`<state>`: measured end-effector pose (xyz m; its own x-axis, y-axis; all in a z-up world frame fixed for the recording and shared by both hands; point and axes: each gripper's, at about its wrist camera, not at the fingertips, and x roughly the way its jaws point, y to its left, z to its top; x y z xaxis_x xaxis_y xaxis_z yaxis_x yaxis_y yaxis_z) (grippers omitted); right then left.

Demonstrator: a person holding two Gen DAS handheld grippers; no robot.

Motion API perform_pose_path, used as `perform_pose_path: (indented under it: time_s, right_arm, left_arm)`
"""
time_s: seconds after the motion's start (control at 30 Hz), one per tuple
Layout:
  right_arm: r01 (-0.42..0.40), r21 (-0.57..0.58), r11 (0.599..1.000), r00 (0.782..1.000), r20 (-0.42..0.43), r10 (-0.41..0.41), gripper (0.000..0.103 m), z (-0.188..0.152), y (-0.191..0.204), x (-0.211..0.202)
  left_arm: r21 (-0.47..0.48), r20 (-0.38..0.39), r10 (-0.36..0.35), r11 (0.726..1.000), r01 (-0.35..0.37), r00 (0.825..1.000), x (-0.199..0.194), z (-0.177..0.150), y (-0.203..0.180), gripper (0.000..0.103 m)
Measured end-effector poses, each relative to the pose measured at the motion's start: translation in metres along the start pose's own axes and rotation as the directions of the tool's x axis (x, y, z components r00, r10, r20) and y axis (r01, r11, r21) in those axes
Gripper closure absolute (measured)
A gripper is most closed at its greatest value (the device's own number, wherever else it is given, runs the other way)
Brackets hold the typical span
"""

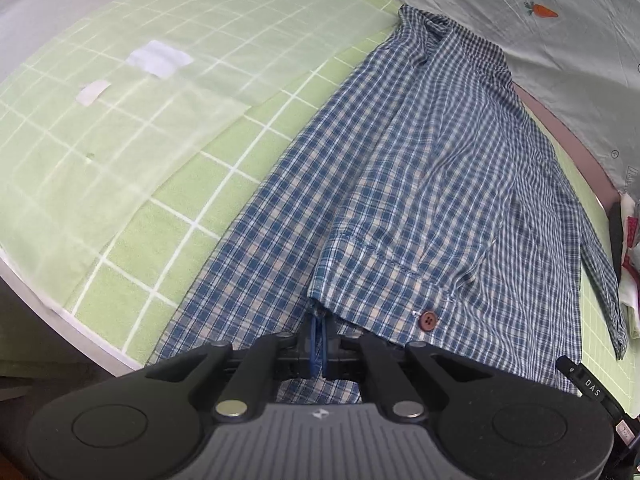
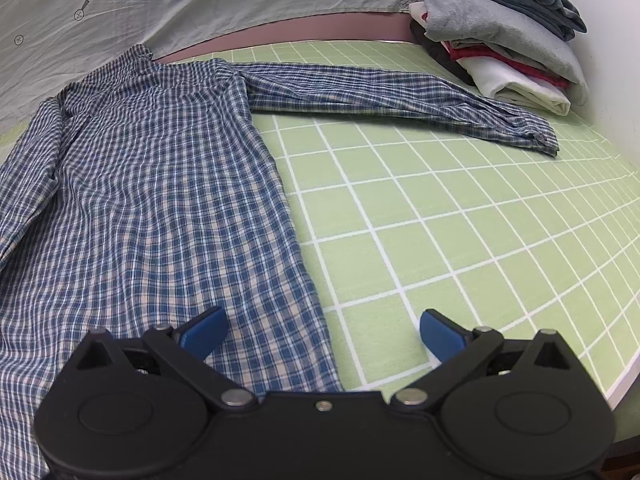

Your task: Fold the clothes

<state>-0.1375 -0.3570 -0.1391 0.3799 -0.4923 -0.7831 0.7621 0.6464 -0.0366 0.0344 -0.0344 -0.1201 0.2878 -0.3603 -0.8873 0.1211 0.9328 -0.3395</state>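
Clearly, in the left wrist view, the left gripper (image 1: 320,344) is seen with its blue fingers drawn together on a folded edge of the checked shirt (image 1: 420,184), just ahead of it, beside a red button (image 1: 429,321). Beyond the gripper the shirt is spread on the green gridded mat (image 1: 132,248), collar at the far end, with one sleeve already laid over the body. In the right wrist view, the right gripper (image 2: 322,334) is held with its fingers wide apart above the near hem of the shirt (image 2: 140,184); the left finger is over cloth, the right over bare mat (image 2: 460,220). Ahead and to its right, the other sleeve (image 2: 400,96) is stretched out flat toward a pile of folded clothes (image 2: 496,36). The fold is judged part-made. For a clean result, the pinched edge should be kept taut and low, laid parallel to the mat's lines, and released only once flat.
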Motion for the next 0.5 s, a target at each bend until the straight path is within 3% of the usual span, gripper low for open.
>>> perform_pose_path:
  time_s: [0.07, 0.13, 0.2, 0.27, 0.33, 0.5]
  right_arm:
    - [0.008, -0.018, 1.000, 1.000, 0.002, -0.008, 0.000, 0.001, 0.002, 0.000]
    - [0.014, -0.025, 1.000, 1.000, 0.000, -0.014, 0.000, 0.002, 0.003, -0.001]
    - [0.015, -0.020, 1.000, 1.000, -0.007, -0.015, 0.000, 0.003, 0.003, 0.000]
    - [0.016, -0.009, 1.000, 1.000, -0.009, -0.016, 0.000, 0.003, 0.003, 0.000]
    - [0.023, 0.003, 1.000, 1.000, -0.012, -0.023, 0.000, 0.005, 0.004, 0.001]
    - [0.021, 0.046, 0.999, 1.000, -0.003, -0.020, 0.000, 0.013, 0.006, 0.002]
  left_arm:
    - [0.013, -0.004, 0.002, 1.000, -0.002, 1.000, -0.001, 0.003, 0.000, 0.096]
    - [0.035, 0.003, 0.020, 0.999, -0.020, 1.000, -0.005, 0.008, -0.002, 0.077]
    - [0.069, 0.027, 0.054, 0.996, -0.055, 0.998, -0.010, 0.015, -0.008, 0.068]
    - [0.103, 0.056, 0.081, 0.991, -0.087, 0.995, -0.014, 0.023, -0.013, 0.065]
    - [0.127, 0.084, 0.094, 0.986, -0.105, 0.992, -0.018, 0.032, -0.018, 0.052]
    - [0.182, 0.149, 0.113, 0.973, -0.139, 0.982, -0.022, 0.059, -0.037, 0.038]
